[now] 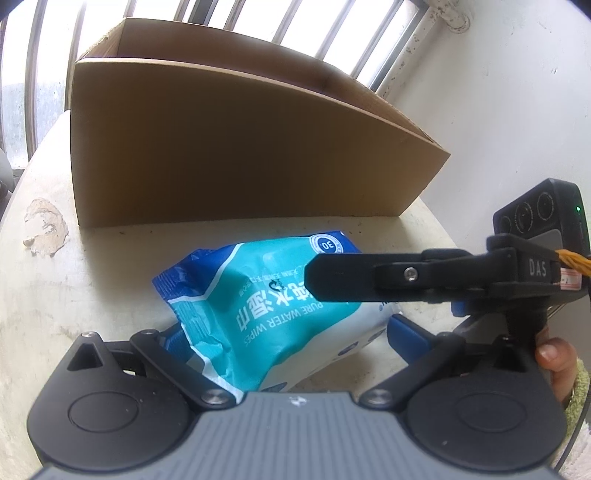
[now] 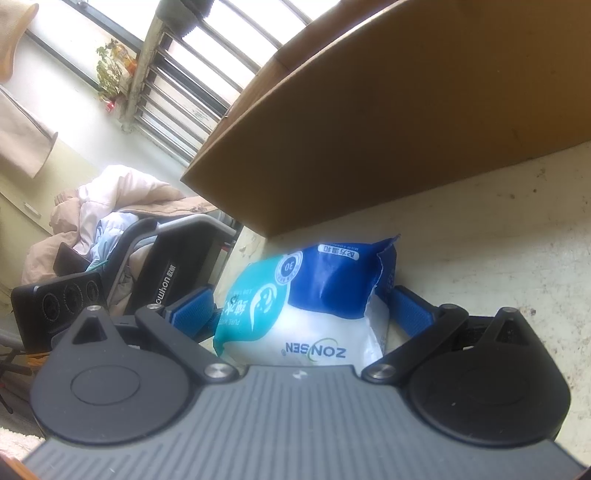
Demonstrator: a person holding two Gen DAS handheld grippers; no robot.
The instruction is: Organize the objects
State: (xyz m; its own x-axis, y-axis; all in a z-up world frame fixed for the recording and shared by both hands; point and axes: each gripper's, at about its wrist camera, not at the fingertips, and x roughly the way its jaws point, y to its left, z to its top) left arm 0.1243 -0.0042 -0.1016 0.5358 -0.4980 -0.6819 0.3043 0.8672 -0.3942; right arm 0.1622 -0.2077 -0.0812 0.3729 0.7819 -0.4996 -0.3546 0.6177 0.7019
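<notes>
Left gripper (image 1: 284,334), low centre of its own view: black linkage arms spread, blue pads either side of a soft teal, blue and white plastic pack of wet wipes (image 1: 258,295). The left pad is hidden behind the pack's crumpled edge, the right pad sits just beside its white end; whether they press in, I cannot tell. Right gripper (image 2: 301,314), bottom centre of the right wrist view, straddles the same pack (image 2: 314,295) from its white end, blue fingers (image 2: 410,310) close on both flanks, contact unclear. In the left view that right gripper (image 1: 314,273) reaches in from the right edge, one black finger lying across the top of the pack, a hand (image 1: 557,354) in a fuzzy pale-green sleeve behind it. The pack lies on a scuffed cream tabletop (image 1: 55,295), just in front of an open brown cardboard box (image 1: 229,147) filling the upper middle. Barred window (image 1: 221,11) along the top.
</notes>
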